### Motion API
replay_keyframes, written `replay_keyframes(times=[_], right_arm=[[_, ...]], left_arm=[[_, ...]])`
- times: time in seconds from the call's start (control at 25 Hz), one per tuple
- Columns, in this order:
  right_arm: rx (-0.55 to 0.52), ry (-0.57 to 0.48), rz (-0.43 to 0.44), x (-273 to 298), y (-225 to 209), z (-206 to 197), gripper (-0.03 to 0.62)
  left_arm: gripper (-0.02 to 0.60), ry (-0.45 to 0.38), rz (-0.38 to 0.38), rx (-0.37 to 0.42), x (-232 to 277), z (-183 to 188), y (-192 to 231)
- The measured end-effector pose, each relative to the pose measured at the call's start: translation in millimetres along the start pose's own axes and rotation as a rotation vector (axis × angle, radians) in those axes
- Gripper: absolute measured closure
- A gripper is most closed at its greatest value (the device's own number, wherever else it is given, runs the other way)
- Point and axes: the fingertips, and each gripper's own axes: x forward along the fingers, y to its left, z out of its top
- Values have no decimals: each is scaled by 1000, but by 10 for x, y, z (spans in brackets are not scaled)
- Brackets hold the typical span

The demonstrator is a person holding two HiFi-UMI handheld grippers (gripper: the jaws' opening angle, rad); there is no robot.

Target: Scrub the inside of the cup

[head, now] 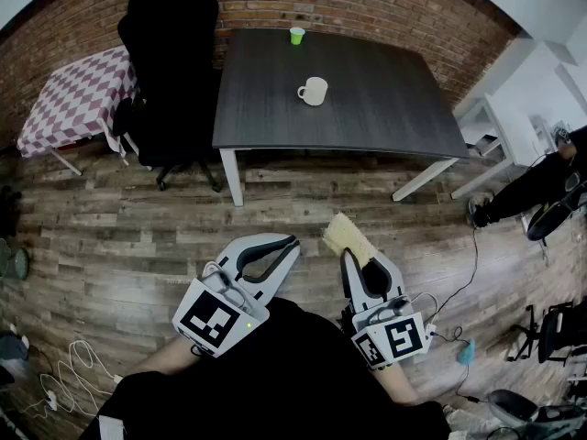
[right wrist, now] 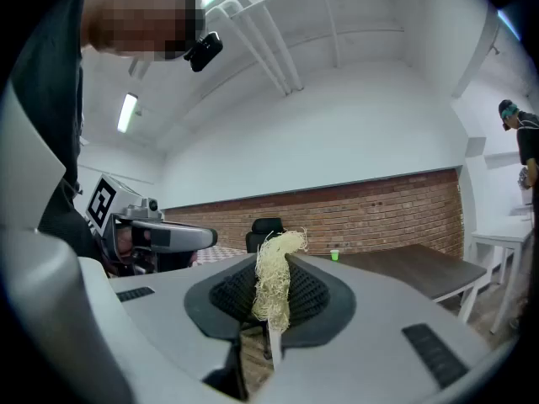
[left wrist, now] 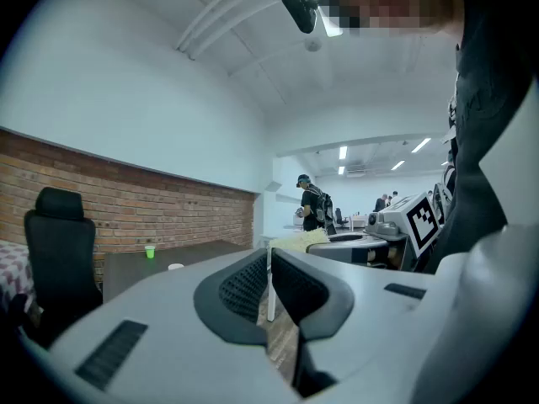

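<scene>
A white mug stands on the dark table, handle to the left, well ahead of both grippers. My left gripper hovers over the floor short of the table, jaws shut with nothing between them. My right gripper is beside it, shut on a pale yellow fibrous scrubber that sticks up past the fingertips. The mug also shows small in the left gripper view.
A small green cup stands at the table's far edge. A black office chair is left of the table, next to a checkered bed. A white shelf unit is at right. Cables lie on the wood floor.
</scene>
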Motion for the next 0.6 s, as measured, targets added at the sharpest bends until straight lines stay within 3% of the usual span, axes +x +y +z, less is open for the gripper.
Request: replay_keyframes(times=[0.24,0.6], right_arm=[[2,-2,-29,146,41,1,511],[81,19,-28,606,365,-122,511]], left_arm=[[551,12,-26,4,-37,-19,183],[551,19,-71,-71,-263,-141,714]])
